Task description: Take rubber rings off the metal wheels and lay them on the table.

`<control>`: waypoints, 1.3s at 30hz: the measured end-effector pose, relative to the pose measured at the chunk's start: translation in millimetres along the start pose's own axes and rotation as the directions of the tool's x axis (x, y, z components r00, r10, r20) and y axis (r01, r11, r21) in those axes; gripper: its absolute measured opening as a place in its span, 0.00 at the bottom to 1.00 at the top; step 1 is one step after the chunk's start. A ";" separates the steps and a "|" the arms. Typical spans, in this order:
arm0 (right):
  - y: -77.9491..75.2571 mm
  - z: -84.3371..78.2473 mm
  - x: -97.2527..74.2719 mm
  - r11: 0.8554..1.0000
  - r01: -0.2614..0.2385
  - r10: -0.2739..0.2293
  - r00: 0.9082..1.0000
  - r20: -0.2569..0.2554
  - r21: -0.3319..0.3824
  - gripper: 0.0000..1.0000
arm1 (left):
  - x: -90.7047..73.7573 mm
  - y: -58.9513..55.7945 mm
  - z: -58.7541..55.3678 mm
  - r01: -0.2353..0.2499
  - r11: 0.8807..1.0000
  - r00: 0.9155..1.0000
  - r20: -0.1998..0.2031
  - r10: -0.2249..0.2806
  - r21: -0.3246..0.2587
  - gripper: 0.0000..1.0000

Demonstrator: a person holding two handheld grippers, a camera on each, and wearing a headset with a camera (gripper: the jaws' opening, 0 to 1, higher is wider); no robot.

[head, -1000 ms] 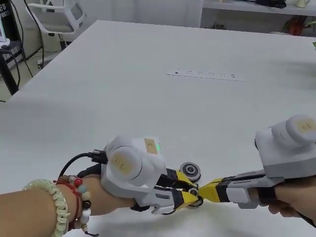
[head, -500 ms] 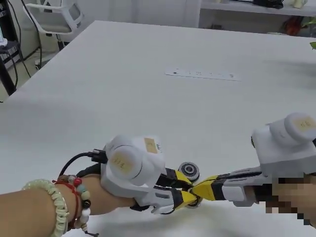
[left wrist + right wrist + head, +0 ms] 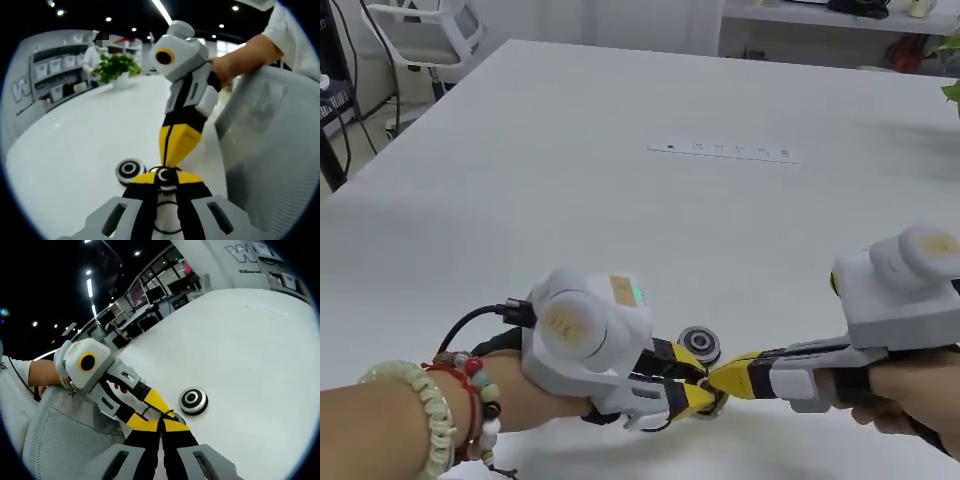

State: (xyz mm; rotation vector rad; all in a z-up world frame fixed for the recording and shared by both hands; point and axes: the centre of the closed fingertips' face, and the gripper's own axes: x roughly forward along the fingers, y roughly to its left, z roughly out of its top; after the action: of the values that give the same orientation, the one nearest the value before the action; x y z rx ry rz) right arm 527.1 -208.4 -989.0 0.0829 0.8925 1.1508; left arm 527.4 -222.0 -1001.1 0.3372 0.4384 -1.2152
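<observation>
Your left tool (image 3: 165,178) has its yellow-tipped jaws closed on a small metal wheel with a black rubber ring (image 3: 165,174), held just above the white counter (image 3: 620,200). Your right tool (image 3: 162,424) meets it head-on, jaws pressed almost together, with the tips against that same wheel's rim. I cannot tell whether they actually pinch the rubber.

A second metal wheel with a dark ring (image 3: 193,400) lies flat on the counter just beside the two tips, apart from both tools.

Each tool body carries a pale tan sticker whose print is too small to read. A green light (image 3: 638,296) glows on the left one. Beaded bracelets (image 3: 440,410) sit on your left wrist.

Farther up the counter lies a long white power strip (image 3: 720,151), its markings unreadable. On the far wall a large letter "W" (image 3: 236,250) begins a word that is cut off, and the smaller line under it is too blurred to read.
</observation>
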 end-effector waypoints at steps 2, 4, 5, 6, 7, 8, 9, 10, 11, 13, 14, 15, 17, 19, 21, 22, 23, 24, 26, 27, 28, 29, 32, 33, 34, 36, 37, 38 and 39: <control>-1.8 -1.2 -0.1 1.000 0.018 -0.018 1.000 -0.009 -0.018 0.00 | 0.0 -0.3 0.2 0.001 1.000 1.000 -0.005 -0.001 0.000 0.14; -3.9 -3.2 -0.5 0.999 0.035 -0.036 0.999 -0.018 -0.022 0.00 | 0.2 -0.2 0.1 0.002 1.000 1.000 -0.012 -0.002 0.008 0.14; -5.3 -3.7 -0.6 0.999 0.041 -0.041 0.999 -0.019 -0.015 0.00 | 0.2 -0.3 0.1 0.002 1.000 1.000 -0.019 -0.002 0.010 0.14; -6.7 -4.6 -0.8 0.999 0.047 -0.047 0.999 -0.021 -0.004 0.00 | 0.3 -0.5 0.2 0.002 1.000 1.000 -0.026 -0.002 0.013 0.14; -7.7 -5.6 -0.9 0.999 0.051 -0.051 0.998 -0.025 0.005 0.00 | 0.3 -0.9 0.3 0.003 1.000 0.999 -0.036 -0.002 0.020 0.14; -7.4 -6.2 -1.1 0.999 0.052 -0.052 0.998 -0.027 0.004 0.00 | 0.1 -1.0 0.1 0.004 1.000 0.999 -0.041 -0.003 0.025 0.14; -7.7 -6.6 -1.2 0.998 0.055 -0.055 0.998 -0.029 0.003 0.00 | -0.3 -0.9 -0.1 0.005 1.000 0.999 -0.048 -0.004 0.028 0.14; -7.8 -7.3 -1.4 0.998 0.058 -0.058 0.998 -0.032 0.003 0.00 | -0.8 -0.8 -0.4 0.008 1.000 0.999 -0.054 -0.007 0.029 0.14; -8.6 -7.7 -1.4 0.998 0.064 -0.063 0.997 -0.034 0.003 0.00 | -1.7 -0.3 0.1 0.011 1.000 0.998 -0.057 -0.009 0.028 0.14; -8.1 -8.2 -1.5 0.998 0.064 -0.063 0.997 -0.036 0.006 0.00 | -3.3 0.7 0.0 0.012 1.000 0.998 -0.061 -0.011 0.025 0.15; -7.8 -8.2 -1.7 0.998 0.063 -0.063 0.997 -0.035 0.007 0.00 | -4.7 1.6 -0.8 0.011 1.000 0.998 -0.068 -0.010 0.027 0.16; -7.6 -8.0 -1.8 0.998 0.063 -0.063 0.997 -0.035 0.008 0.00 | -6.2 1.9 -0.3 0.012 0.999 0.998 -0.070 -0.010 0.033 0.16; -8.0 -8.3 -2.4 0.998 0.067 -0.067 0.997 -0.038 0.005 0.00 | -10.1 2.5 3.6 0.015 0.999 0.998 -0.061 -0.013 0.046 0.18; -10.2 -8.2 -3.3 0.997 0.072 -0.072 0.997 -0.039 0.005 0.00 | -12.7 3.8 9.8 0.014 0.999 0.999 -0.043 -0.013 0.035 0.20; -9.5 -7.0 -4.3 0.998 0.067 -0.066 0.997 -0.033 0.017 0.00 | -16.1 4.5 17.3 0.018 1.000 1.000 -0.024 -0.017 0.022 0.25; -10.6 -6.4 -6.0 0.998 0.065 -0.065 0.997 -0.029 0.019 0.00 | -18.6 4.3 20.8 0.020 0.999 1.000 -0.017 -0.020 0.027 0.26; -11.0 -5.9 -6.7 0.998 0.066 -0.065 0.998 -0.027 0.021 0.00 | -20.3 4.7 23.2 0.016 0.999 1.000 -0.013 -0.016 0.039 0.27; -10.1 -4.6 -6.7 0.998 0.065 -0.064 0.998 -0.024 0.021 0.00 | -23.2 5.4 26.3 0.013 0.998 1.000 -0.011 -0.013 0.066 0.27; -8.8 -3.0 -7.2 0.998 0.064 -0.063 0.998 -0.021 0.018 0.00 | -27.4 5.7 29.2 0.012 0.996 1.000 -0.015 -0.011 0.087 0.29; -7.5 -1.9 -7.9 0.998 0.062 -0.062 0.998 -0.021 0.007 0.00 | -30.9 5.8 31.5 0.014 0.996 1.000 -0.018 -0.012 0.089 0.32; -7.0 -1.6 -8.3 0.998 0.064 -0.064 0.998 -0.023 -0.002 0.00 | -33.7 6.3 33.5 0.013 0.996 1.000 -0.016 -0.012 0.088 0.35; -7.2 -2.3 -8.6 0.997 0.074 -0.074 0.997 -0.034 -0.014 0.00 | -37.6 6.3 37.4 0.017 0.997 1.000 -0.005 -0.016 0.072 0.38; -2.3 -2.3 -9.1 0.995 0.081 -0.084 0.995 -0.045 -0.057 0.00 | -50.1 6.6 44.0 0.017 0.997 1.000 0.017 -0.018 0.071 0.43; 0.1 -0.8 -9.4 0.994 0.082 -0.085 0.996 -0.041 -0.067 0.00 | -53.7 7.7 45.2 0.014 0.997 1.000 0.016 -0.016 0.076 0.42; 1.3 0.0 -9.6 0.994 0.079 -0.081 0.996 -0.034 -0.072 0.00 | -58.5 9.9 47.1 0.008 0.996 1.000 0.013 -0.009 0.087 0.42; 2.9 0.0 -8.9 0.994 0.073 -0.076 0.996 -0.042 -0.076 0.00 | -67.8 13.0 47.8 0.001 0.994 1.000 -0.001 -0.001 0.105 0.43; 3.6 0.9 -8.6 0.993 0.073 -0.077 0.996 -0.040 -0.095 0.00 | -71.3 14.4 47.7 -0.003 0.993 1.000 -0.005 0.003 0.119 0.44; 3.7 0.7 -8.6 0.992 0.074 -0.079 0.996 -0.042 -0.097 0.00 | -77.3 16.8 46.7 -0.013 0.991 1.000 -0.014 0.015 0.134 0.46; 3.7 0.8 -8.8 0.992 0.074 -0.078 0.996 -0.042 -0.101 0.00 | -81.2 18.4 46.2 -0.024 0.990 0.999 -0.018 0.026 0.140 0.48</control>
State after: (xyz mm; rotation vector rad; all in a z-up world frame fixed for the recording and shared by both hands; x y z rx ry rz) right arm 523.8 -213.7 -981.6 -0.0587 0.8707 1.1276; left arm 528.6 -171.4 -920.5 0.4739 0.3660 -1.2217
